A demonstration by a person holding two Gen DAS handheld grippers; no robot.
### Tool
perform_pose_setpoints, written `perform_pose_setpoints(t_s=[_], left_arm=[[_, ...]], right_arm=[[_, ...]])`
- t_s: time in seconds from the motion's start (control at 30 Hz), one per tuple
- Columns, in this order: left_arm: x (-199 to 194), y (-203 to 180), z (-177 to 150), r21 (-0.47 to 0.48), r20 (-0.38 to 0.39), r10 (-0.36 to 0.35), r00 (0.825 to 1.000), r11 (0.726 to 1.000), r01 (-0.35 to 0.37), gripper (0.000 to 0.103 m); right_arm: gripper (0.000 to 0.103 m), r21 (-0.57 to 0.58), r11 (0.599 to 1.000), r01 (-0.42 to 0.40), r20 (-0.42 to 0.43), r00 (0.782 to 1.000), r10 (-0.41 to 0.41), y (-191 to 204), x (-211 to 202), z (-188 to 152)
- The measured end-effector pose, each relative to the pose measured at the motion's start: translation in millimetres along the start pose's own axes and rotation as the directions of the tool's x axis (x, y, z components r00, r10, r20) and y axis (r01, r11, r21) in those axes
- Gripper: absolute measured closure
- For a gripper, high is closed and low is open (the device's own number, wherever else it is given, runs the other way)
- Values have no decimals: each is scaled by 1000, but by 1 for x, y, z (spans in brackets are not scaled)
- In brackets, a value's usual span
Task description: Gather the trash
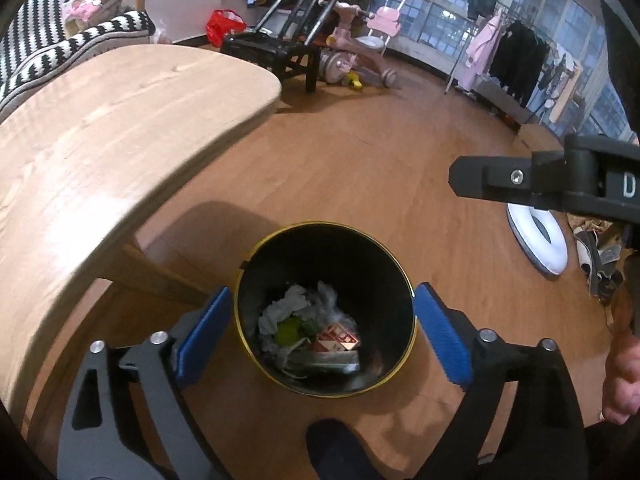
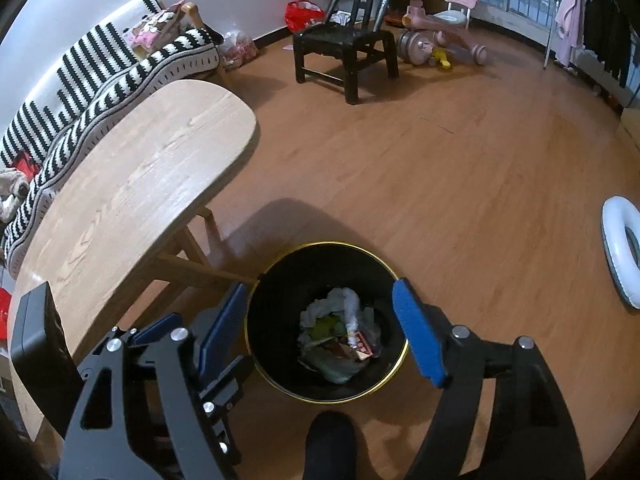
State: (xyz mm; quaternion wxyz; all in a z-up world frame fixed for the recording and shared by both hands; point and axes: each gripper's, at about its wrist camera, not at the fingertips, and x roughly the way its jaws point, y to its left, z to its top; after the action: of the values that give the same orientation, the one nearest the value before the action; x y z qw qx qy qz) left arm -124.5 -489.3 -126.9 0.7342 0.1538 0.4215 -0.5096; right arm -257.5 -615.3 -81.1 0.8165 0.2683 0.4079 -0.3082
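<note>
A black bin with a gold rim [image 1: 320, 225] [image 2: 328, 245] stands on the wooden floor beside the table. Inside lies trash [image 1: 308, 328] [image 2: 340, 328]: crumpled white tissue, something green and a red-and-white packet. My left gripper [image 1: 322, 296] hangs over the bin, open, its blue pads [image 1: 204, 332] spread to either side of the rim with nothing between them. My right gripper [image 2: 320, 292] is also above the bin and open, its blue pads [image 2: 418, 336] empty.
A light wooden table [image 1: 120, 120] [image 2: 140, 180] juts out left of the bin. A dark foot [image 1: 336, 448] [image 2: 332, 440] is just below it. A white ring [image 1: 536, 240] [image 2: 620, 256] lies on the floor at right. A black chair [image 2: 344, 48] and pink ride-on toys stand far back.
</note>
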Motion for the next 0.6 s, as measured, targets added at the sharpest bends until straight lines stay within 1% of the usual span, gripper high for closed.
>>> perform_pose_setpoints(t_s=[0.07,0.1,0.13,0.2,0.23,0.3,0.37,0.47,0.53,0.57,0.6], left_arm=[[-10,5,0,-6,13,20,1000,1000,-20,10],[-17,9,0,-9,19,37,999,999,-37,10],[-25,13,0,-13,32,57,998,998,-57,9],[-43,21,-2,-20,63,81,995,997,-80,7],[-59,29,-3,-22,91,106,990,994,-104,7],[-78,42,-4,-31,111,151,982,988,-149,7],[-106,63,-6,-66,140,192,971,981,-184,7],[-151,102,-17,-145,174,284,943,954,-261,7],[-179,126,-28,-194,186,349,918,929,-314,7],[-196,141,-36,-227,186,390,902,910,-347,7],[-207,149,-41,-245,184,410,893,899,-362,7]], right_arm=[[30,-10,1000,-1,6,1000,1,7,-3,1],[28,-12,1000,0,15,1000,0,11,-5,2],[21,-15,1000,1,25,1000,0,15,-7,3],[13,-23,1000,-5,56,998,6,25,-14,5],[12,-37,999,-13,79,997,16,35,-19,7],[9,-73,997,-26,110,993,34,56,-26,8],[9,-109,993,-43,131,990,57,77,-31,11],[8,-190,979,-78,150,983,107,122,-36,10],[7,-251,963,-97,154,978,139,157,-39,6],[7,-286,952,-112,154,975,161,178,-41,3],[7,-310,942,-126,153,972,181,194,-43,1]])
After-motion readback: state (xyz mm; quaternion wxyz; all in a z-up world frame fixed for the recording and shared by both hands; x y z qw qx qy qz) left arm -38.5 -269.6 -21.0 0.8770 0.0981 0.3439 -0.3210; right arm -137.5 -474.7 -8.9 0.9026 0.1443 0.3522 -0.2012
